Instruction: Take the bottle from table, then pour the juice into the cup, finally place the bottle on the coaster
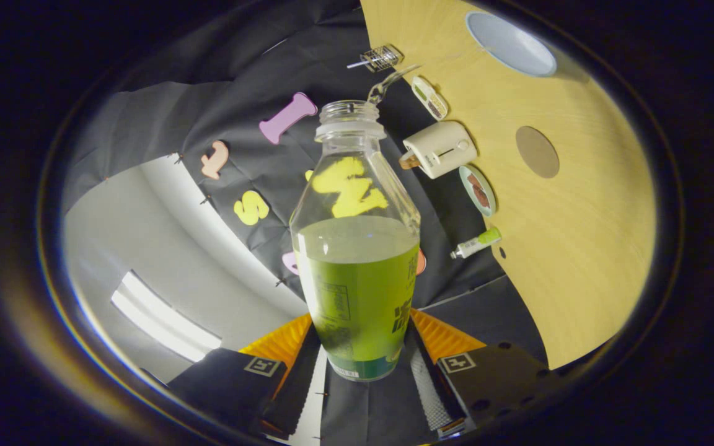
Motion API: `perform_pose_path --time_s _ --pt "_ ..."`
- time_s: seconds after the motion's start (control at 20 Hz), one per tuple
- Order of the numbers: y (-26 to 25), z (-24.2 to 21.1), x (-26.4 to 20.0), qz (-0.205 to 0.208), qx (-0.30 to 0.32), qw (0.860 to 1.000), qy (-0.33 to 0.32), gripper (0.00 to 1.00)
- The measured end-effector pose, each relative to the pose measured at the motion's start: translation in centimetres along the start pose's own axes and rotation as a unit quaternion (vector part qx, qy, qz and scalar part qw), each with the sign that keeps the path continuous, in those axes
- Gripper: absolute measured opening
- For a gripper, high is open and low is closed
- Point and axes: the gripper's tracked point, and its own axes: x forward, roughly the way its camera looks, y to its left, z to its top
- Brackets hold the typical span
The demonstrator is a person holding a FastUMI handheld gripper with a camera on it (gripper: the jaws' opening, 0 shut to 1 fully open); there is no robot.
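Observation:
A clear, uncapped bottle (357, 248), about half full of green juice, stands between my fingers with its neck pointing away from me. My gripper (364, 347) is shut on the bottle's lower body, one finger (282, 344) pressing on each side. The bottle is lifted off the wooden table (586, 260), which shows tilted beside it. On the table a round brown coaster (537, 152) lies beyond the fingers. Farther off stands a pale blue round cup (509, 43), seen from above.
Along the table's edge by the black cloth wall sit a white toaster-like box (437, 148), a small plate (478, 191), a green-capped tube (475, 243), a small oblong tray (429, 97), a clear glass piece (391, 83) and a wire basket (382, 57).

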Motion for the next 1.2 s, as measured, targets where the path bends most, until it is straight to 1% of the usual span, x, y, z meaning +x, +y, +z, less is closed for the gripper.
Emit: perform_pose_path --time_s 0.1,0.2,0.25,0.45,1.2 --pt "0.8 0.5 -0.1 0.012 0.015 1.0 -0.021 0.78" --pt "1.6 0.2 0.2 0.022 0.0 0.999 -0.023 0.78" --pt "1.6 0.4 0.3 0.023 -0.005 0.999 -0.026 0.78" --pt "0.9 0.9 0.7 0.017 0.011 0.999 -0.032 0.77" --pt "0.7 2.4 1.2 0.019 0.028 0.998 -0.047 0.78"
